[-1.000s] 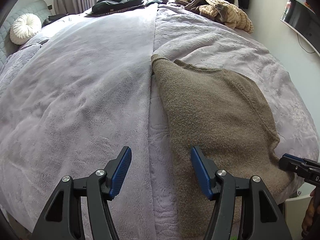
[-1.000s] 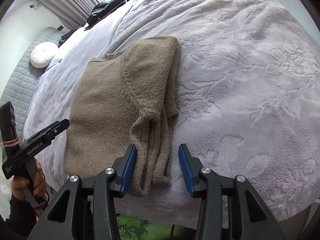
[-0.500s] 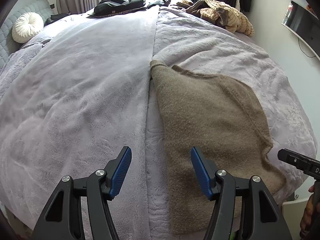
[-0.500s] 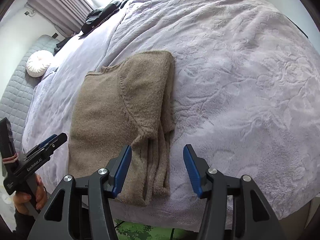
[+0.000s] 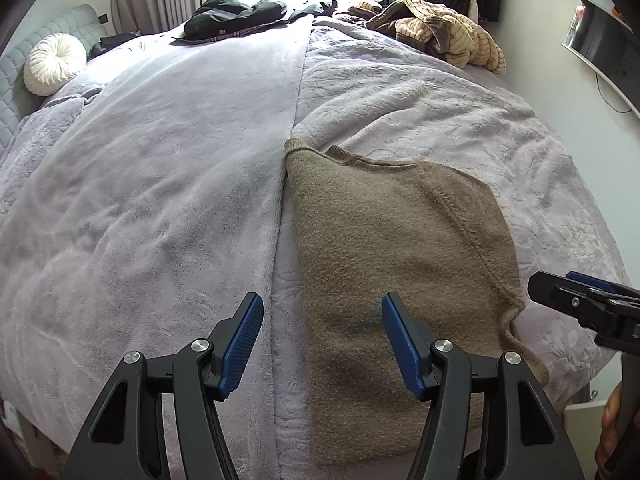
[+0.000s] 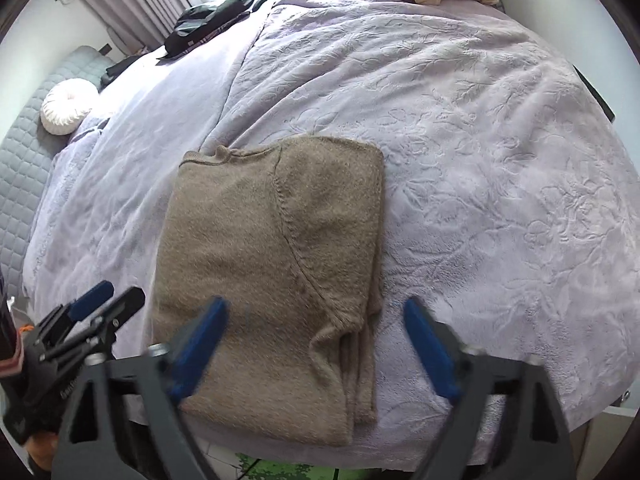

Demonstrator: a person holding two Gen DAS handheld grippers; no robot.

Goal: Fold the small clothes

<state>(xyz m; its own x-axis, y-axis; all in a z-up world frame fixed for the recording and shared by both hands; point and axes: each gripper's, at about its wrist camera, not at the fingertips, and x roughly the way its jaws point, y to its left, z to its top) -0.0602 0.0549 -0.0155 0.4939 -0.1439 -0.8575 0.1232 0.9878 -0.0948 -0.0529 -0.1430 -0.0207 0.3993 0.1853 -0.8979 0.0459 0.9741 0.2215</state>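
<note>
A taupe knit sweater (image 5: 384,248) lies flat on the lilac blanket (image 5: 160,200) by the bed's near edge. Its right side and sleeve are folded over the body (image 6: 340,240). My left gripper (image 5: 322,320) hovers open above the sweater's left edge, with nothing touching its blue pads. My right gripper (image 6: 314,312) hangs over the sweater's lower right part. Its jaws are opening wide and look blurred. The folded sleeve lies below the gap, clear of the pads. Each gripper also shows in the other view: the right gripper (image 5: 580,300) and the left gripper (image 6: 108,300).
A heap of striped and brown clothes (image 5: 448,36) sits at the far right of the bed, with dark garments (image 5: 236,12) at the far middle. A round white cushion (image 5: 54,64) leans by the grey headboard. A screen (image 5: 600,40) hangs on the right wall. The bed's edge lies just below both grippers.
The right gripper's jaws have spread much wider, and it has drawn up and back from the folded sleeve. The left gripper has risen a little, its jaws unchanged. The sweater has not moved.
</note>
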